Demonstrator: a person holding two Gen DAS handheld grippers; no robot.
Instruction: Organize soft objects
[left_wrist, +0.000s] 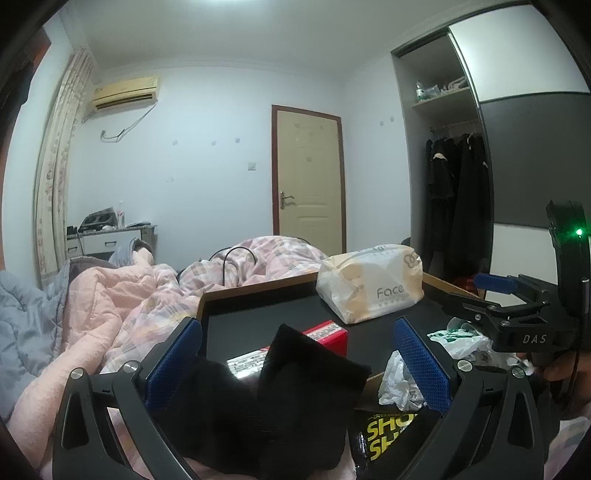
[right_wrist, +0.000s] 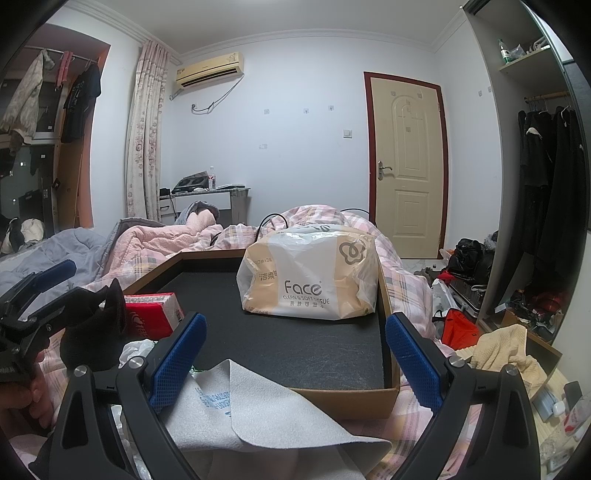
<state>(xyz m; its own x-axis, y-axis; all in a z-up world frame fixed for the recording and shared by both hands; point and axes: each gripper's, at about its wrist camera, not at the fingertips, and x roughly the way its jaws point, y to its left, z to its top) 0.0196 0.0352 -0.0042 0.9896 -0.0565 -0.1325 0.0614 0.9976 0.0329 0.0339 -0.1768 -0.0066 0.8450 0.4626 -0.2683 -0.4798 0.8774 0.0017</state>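
My left gripper (left_wrist: 297, 363) has its blue pads wide apart, and a black soft cloth (left_wrist: 280, 398) lies between the jaws, draped over their base. It also shows in the right wrist view (right_wrist: 92, 321). My right gripper (right_wrist: 295, 363) is open, with a grey-white cloth (right_wrist: 255, 417) lying between its jaws. A cardboard box lid with a black inside (right_wrist: 295, 332) sits on the bed. In it stand a "Face" tissue pack in a plastic bag (right_wrist: 310, 273) and a red tissue box (right_wrist: 155, 314). The right gripper also shows in the left wrist view (left_wrist: 491, 295).
A pink plaid quilt (left_wrist: 122, 295) covers the bed to the left and behind. Crumpled white plastic bags (left_wrist: 399, 384) and a black-yellow package (left_wrist: 388, 435) lie near the box. Clothes, a suitcase and a cream towel (right_wrist: 502, 350) clutter the floor on the right by the wardrobe.
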